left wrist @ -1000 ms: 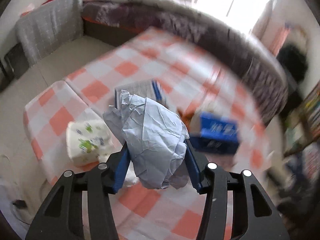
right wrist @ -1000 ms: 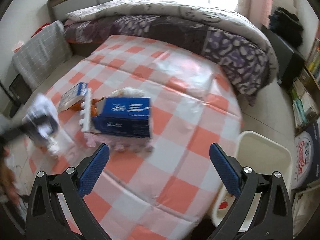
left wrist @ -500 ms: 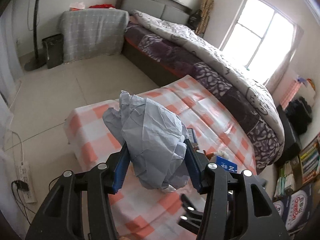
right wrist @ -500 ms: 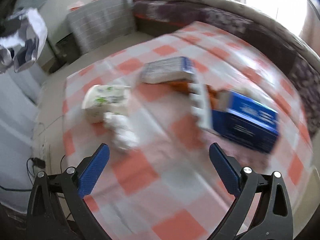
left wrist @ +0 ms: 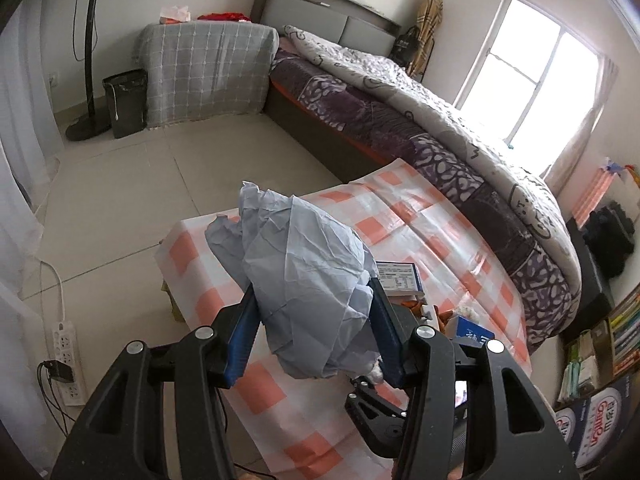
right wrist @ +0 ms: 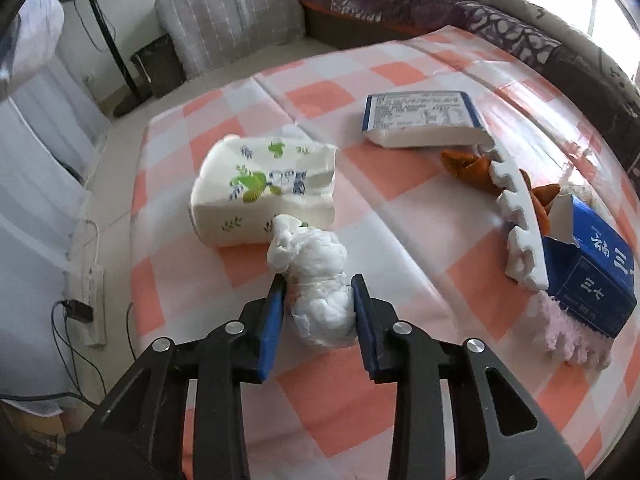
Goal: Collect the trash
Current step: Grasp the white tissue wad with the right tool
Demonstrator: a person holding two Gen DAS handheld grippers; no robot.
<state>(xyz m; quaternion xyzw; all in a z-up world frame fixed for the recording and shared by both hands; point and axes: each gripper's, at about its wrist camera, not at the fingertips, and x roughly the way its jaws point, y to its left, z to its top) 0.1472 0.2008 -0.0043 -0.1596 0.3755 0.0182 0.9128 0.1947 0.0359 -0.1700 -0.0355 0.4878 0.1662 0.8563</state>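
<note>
A bed (left wrist: 420,120) with a patterned quilt (left wrist: 460,120) stood beside the window (left wrist: 532,80). A standing fan's pole (left wrist: 91,60) rose near a dark bin (left wrist: 126,100) and a grey checked cover (left wrist: 208,72). A power strip (left wrist: 70,360) lay on the tiled floor (left wrist: 140,192); what seemed to be books (left wrist: 624,332) filled shelves.

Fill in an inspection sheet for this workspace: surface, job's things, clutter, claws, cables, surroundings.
Surface: checked tablecloth, orange and white.
Job's things: crumpled blue paper; white tissue wad.
Clutter: tissue pack, flat packet, blue box, foam strip.
Claws: left claw shut on the paper; right claw just closed on the wad.
Cables: power strip on the floor.
Surroundings: bed, window.
</note>
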